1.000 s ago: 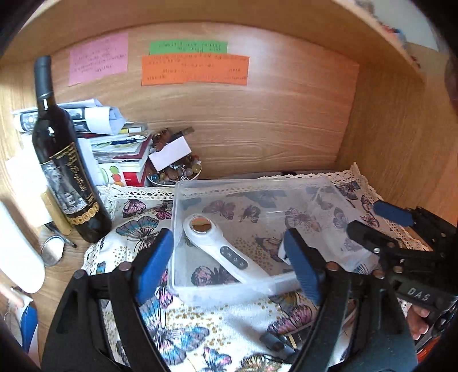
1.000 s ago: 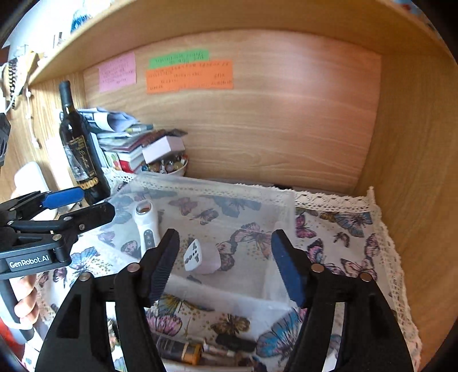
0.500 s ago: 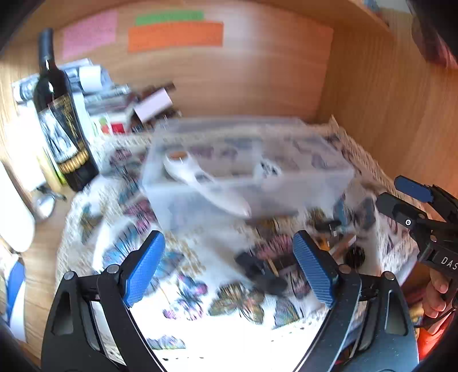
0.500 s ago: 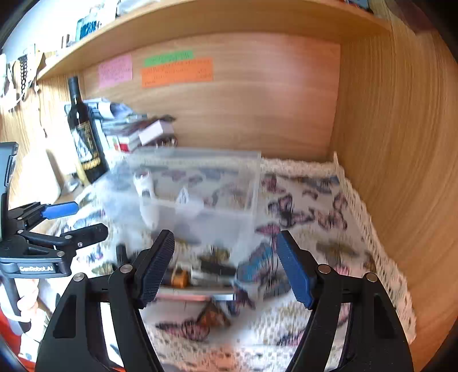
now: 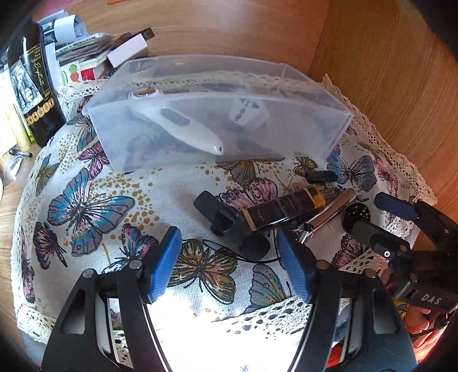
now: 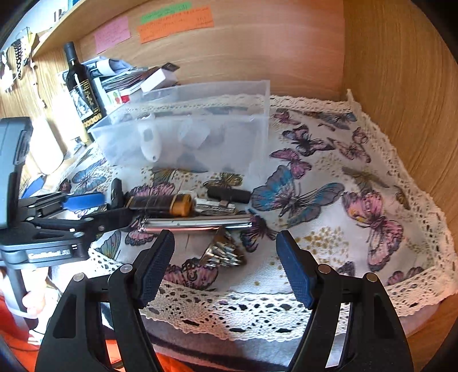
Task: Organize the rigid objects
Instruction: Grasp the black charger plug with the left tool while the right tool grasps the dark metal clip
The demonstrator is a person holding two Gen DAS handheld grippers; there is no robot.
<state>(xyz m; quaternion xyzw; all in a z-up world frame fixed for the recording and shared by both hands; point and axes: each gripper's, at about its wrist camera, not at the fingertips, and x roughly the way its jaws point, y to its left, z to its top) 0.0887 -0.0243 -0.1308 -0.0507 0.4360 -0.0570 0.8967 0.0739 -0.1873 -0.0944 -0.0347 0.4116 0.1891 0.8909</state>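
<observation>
Both tools are now hanging back over the near edge of the desk, whereas a second ago they were poised right at the translucent plastic storage box (image 5: 217,114); pulling away has been bringing the loose clutter into view, which suggests the next pick is being lined up. The left tool (image 5: 229,263) is standing with its blue pads wide apart and holding nothing, aimed at a black clip-like plastic piece (image 5: 220,214) and the dark cylindrical tube with a gold band (image 5: 283,209) lying against it. The right tool (image 6: 224,266) is likewise spread wide and empty, hovering above a shiny metal fork-like utensil (image 6: 223,251) and a long silver metal rod (image 6: 197,223). A small black cylinder (image 6: 229,194) is lying just in front of the box. Inside the box a white handheld device with a round head (image 5: 177,123) and a white plug adapter (image 5: 246,113) are already resting, so the sorting is looking partly done, with several pieces still waiting outside. The desk is covered by a white butterfly-print cloth with a lace border (image 6: 357,200), slightly rumpled. The room is showing a wood-panelled alcove, with a dark wine bottle (image 6: 81,85), stacked books and papers (image 6: 128,77), and coloured paper notes (image 6: 174,20) on the back panel.
</observation>
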